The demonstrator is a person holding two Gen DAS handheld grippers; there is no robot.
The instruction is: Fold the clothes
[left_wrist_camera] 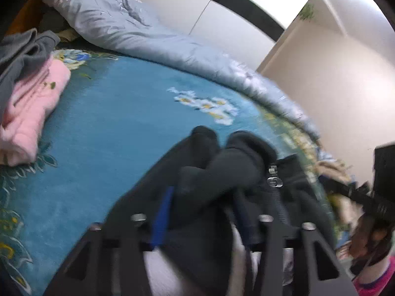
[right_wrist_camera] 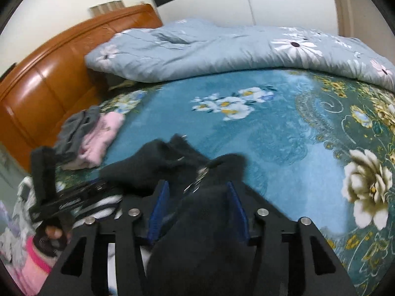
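A dark fleece garment with a metal zipper [left_wrist_camera: 274,180] hangs bunched between both grippers above the blue floral bed cover [left_wrist_camera: 111,128]. My left gripper [left_wrist_camera: 202,197] is shut on the dark garment [left_wrist_camera: 222,170], cloth filling the space between its blue pads. My right gripper [right_wrist_camera: 197,197] is shut on the same garment [right_wrist_camera: 197,234], whose folds [right_wrist_camera: 153,165] drape left toward the other gripper [right_wrist_camera: 61,202]. A folded pink garment [left_wrist_camera: 32,108] with a grey one [left_wrist_camera: 22,54] on top lies at the bed's left, also in the right wrist view [right_wrist_camera: 98,138].
A rumpled light-blue flowered quilt [right_wrist_camera: 222,49] lies along the far side of the bed. An orange-brown headboard [right_wrist_camera: 49,79] stands at the left. White wardrobe doors [right_wrist_camera: 284,2] stand behind. The blue bed cover [right_wrist_camera: 284,135] stretches ahead of the grippers.
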